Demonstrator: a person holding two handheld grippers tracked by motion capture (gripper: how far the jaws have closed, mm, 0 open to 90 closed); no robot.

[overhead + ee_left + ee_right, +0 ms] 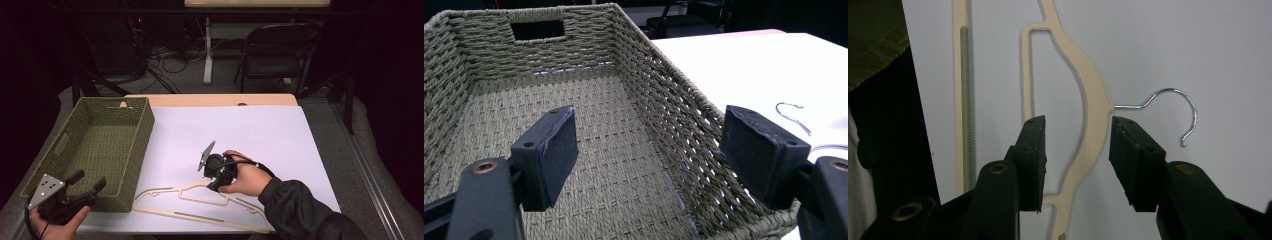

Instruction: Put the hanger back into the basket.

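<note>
While the left gripper (86,184) hovers with jaws spread over the near corner of the empty green woven basket (64,145), the right gripper (1077,131) straddles, unclenched, the cream hanger (200,204) lying on the white table (280,135) beside it.

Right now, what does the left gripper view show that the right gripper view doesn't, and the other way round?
Left gripper view: the inside of the woven basket, its floor bare, its handle cutout in the far wall, seen between the open left gripper.

Right gripper view: the cream hanger body, with the open right gripper straddling its curved top.

Both: the white table cover and the hanger's metal hook, small and distant in the left gripper view.
</note>
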